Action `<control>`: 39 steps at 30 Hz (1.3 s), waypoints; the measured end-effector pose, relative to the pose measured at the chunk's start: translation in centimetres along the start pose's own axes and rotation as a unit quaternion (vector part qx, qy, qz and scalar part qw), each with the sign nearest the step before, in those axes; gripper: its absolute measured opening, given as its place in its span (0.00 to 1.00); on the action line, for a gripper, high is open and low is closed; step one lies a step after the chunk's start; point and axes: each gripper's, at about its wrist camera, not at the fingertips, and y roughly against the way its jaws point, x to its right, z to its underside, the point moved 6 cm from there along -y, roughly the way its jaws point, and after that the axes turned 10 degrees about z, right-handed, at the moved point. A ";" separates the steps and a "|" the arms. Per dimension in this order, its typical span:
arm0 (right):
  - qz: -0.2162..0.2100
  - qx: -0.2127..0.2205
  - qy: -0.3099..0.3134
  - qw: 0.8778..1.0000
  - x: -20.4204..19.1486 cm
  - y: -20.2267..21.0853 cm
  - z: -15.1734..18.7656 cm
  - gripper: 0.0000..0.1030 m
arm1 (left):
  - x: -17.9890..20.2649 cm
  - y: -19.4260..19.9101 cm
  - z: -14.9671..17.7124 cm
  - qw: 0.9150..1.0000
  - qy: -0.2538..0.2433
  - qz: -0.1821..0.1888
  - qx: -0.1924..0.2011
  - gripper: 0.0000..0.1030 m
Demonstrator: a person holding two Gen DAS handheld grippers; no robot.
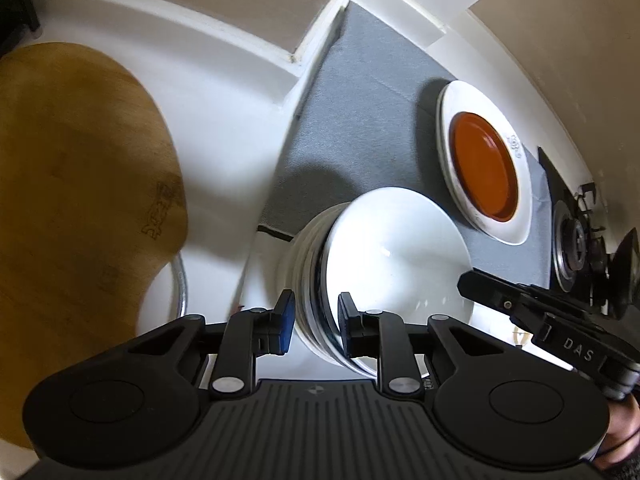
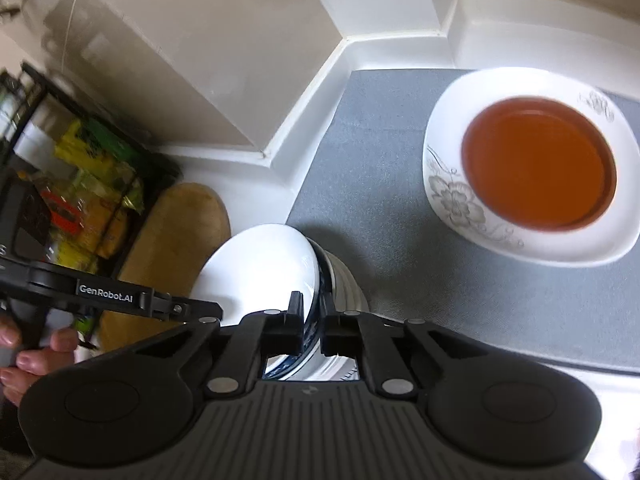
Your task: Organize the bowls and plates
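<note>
Left tongs [image 1: 316, 322] clamped on stacked bowls' [image 1: 384, 268] rims, right tongs [image 2: 310, 326] gripping opposite rim

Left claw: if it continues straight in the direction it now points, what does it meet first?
Most likely the stack of bowls: the left claw already straddles the stack's near rims, so pushing on would drive it further down over them. Depth is unclear.

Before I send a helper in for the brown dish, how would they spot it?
Find the grey mat in the white counter's corner. On it sits a white flower-patterned plate; the brown dish rests inside it, the only coloured piece, apart from the stacked white bowls.
</note>
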 end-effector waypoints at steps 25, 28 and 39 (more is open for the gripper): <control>-0.084 -0.027 -0.141 0.986 3.4 -3.0 1.7 0.70 | -2.6 -3.9 0.9 0.998 0.035 0.039 -0.045 0.58; -0.068 -0.037 -0.138 0.987 3.1 -4.6 3.0 0.70 | -2.8 -4.8 0.8 0.995 0.059 0.061 -0.058 0.62; -0.066 -0.030 -0.162 0.984 3.7 -3.7 3.5 0.44 | -1.5 -3.7 1.2 0.995 0.037 0.051 -0.072 0.42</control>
